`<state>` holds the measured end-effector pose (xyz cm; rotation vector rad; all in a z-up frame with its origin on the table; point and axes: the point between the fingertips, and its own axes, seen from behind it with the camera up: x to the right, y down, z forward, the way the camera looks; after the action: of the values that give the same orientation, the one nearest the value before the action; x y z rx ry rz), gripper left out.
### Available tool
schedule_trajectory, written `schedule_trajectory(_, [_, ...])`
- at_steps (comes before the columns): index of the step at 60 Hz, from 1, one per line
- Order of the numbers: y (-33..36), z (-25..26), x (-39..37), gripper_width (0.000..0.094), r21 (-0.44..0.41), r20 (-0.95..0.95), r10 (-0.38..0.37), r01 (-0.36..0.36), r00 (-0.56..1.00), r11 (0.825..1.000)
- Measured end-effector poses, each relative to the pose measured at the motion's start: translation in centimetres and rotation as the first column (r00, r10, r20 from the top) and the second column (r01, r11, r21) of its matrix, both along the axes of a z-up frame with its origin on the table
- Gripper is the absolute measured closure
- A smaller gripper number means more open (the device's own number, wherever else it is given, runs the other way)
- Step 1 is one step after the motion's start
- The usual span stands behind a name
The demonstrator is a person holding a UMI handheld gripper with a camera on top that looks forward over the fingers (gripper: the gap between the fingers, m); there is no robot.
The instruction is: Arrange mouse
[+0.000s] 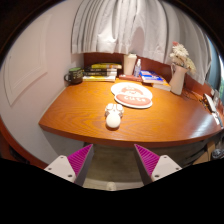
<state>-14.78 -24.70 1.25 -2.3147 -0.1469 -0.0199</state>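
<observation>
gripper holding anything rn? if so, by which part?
Nothing held. The gripper is open, its pink-padded fingers empty. The small white computer mouse lies on the wooden table, beyond the fingers.

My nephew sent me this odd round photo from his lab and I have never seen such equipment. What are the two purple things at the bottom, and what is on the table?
The photo comes from a wide-angle camera riding on a hand-held gripper, a two-fingered tool that a person carries. The purple things are pads on its two fingers. They stand open and hold nothing. Beyond them is a wooden table. On it lies a white computer mouse, and behind that a plate. At the far edge are stacked books, a dark mug and a vase of flowers.
</observation>
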Motion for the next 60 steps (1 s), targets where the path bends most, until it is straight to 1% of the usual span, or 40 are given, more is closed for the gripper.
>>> schedule_trajectory(4, [1.9,-1.1,1.7,0.0113,-0.008,-0.019,-0.031,0.03,0.999,1.0])
schedule_trajectory(9, [5.1,-2.0,2.3,0.0107,-0.005,-0.057,-0.046,0.046,0.997,0.999])
schedule_trajectory(20, [11.6,-2.8,0.4,0.0106,0.0,-0.078,0.005,-0.005,0.997,1.0])
schedule_trajectory(26, [14.3,-3.1,-0.2,0.0101,0.004,-0.059,0.005,-0.005,0.998,1.0])
schedule_trajectory(32, [16.3,-3.0,-1.2,0.0166,0.004,-0.064,0.001,-0.001,0.998,1.0])
schedule_trajectory(35, [17.2,-2.9,-1.4,0.026,0.013,-0.066,-0.008,0.009,0.998,1.0])
schedule_trajectory(38, [17.8,-2.9,-1.0,0.0392,0.019,-0.062,-0.034,0.035,0.998,0.999])
schedule_trajectory(40, [17.8,-3.0,-1.1,0.0404,0.013,-0.072,-0.049,0.05,0.996,0.999])
schedule_trajectory(43, [17.8,-3.1,-1.0,0.0454,-0.002,-0.076,-0.068,0.068,0.995,0.998])
schedule_trajectory(51, [17.6,-3.3,-1.0,0.0552,-0.055,-0.057,-0.056,0.053,0.997,0.997])
schedule_trajectory(58, [17.5,-3.2,-1.0,0.0554,-0.079,-0.051,-0.06,0.056,0.997,0.995])
schedule_trajectory(60, [17.3,-3.2,-1.2,0.0554,-0.092,-0.043,-0.051,0.047,0.998,0.995])
